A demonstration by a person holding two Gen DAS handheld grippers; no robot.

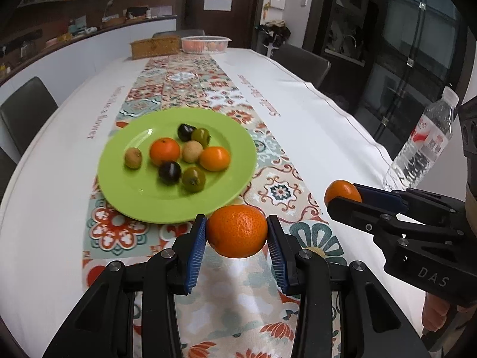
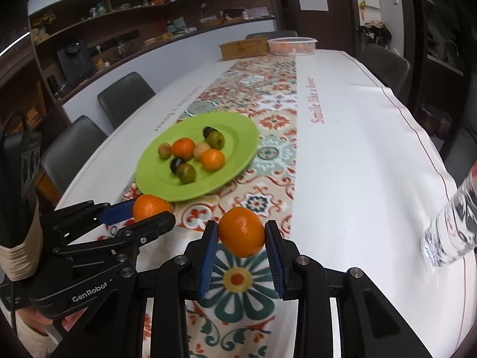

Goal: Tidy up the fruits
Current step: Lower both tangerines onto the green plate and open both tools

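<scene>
My left gripper [image 1: 237, 220] is shut on an orange [image 1: 237, 232], its blue pads pressing both sides, just off the near rim of the green plate [image 1: 134, 197]. On the plate lie two oranges [image 1: 165, 150], dark plums, green fruits and tan fruits. My right gripper [image 2: 241, 226] is shut on a second orange [image 2: 242, 234] above the patterned runner. Each gripper shows in the other's view: the right gripper [image 1: 342, 197] at the right, the left gripper [image 2: 152, 211] at the left by the plate [image 2: 238, 137]. A small tan fruit [image 1: 313, 250] peeks from behind my left gripper's right finger.
A water bottle [image 1: 423, 143] [image 2: 453, 226] stands on the white cloth at the right edge. At the table's far end sit a woven basket [image 1: 155, 46] and a clear plastic tub [image 1: 205, 43]. Dark chairs [image 2: 125, 95] line the table's sides.
</scene>
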